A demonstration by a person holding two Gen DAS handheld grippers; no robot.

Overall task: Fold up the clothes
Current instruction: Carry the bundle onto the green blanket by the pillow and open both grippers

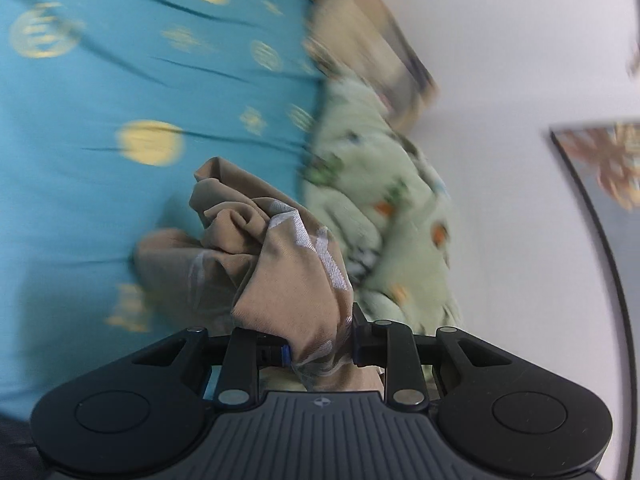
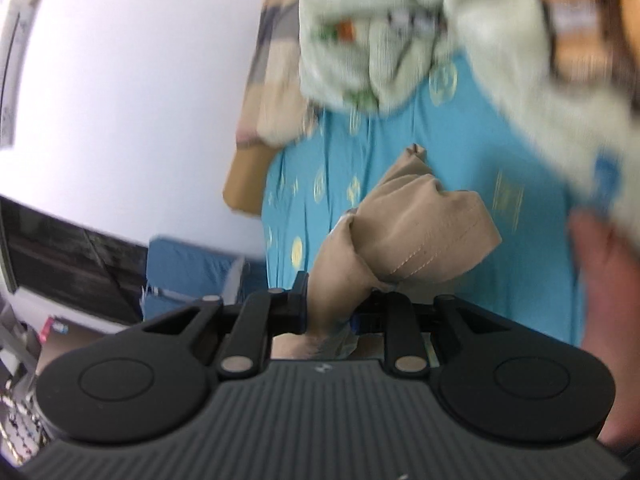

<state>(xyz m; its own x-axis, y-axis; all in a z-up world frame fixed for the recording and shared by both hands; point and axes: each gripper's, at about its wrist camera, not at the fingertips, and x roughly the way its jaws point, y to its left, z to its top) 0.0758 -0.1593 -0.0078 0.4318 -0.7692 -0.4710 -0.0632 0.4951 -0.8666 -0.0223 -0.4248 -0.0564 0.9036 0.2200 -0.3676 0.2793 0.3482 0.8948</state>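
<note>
A tan garment [image 1: 276, 264] with pale woven patches is bunched up in the left wrist view, and my left gripper [image 1: 322, 350] is shut on a thick fold of it. The rest of the cloth trails down toward the turquoise bedsheet [image 1: 120, 92]. In the right wrist view my right gripper [image 2: 330, 312] is shut on another part of the tan garment [image 2: 416, 232], whose stitched hem bulges up past the fingers. Both grips hold the cloth above the bed. The pads are hidden under fabric in both views.
A pale green printed blanket [image 1: 372, 184] lies crumpled by the white wall [image 1: 500, 80], also seen as the green blanket [image 2: 368, 32] in the right view. A patterned pillow [image 2: 276, 80] lies behind it. A hand [image 2: 608, 300] shows at the right edge. A framed picture [image 1: 608, 168] hangs on the wall.
</note>
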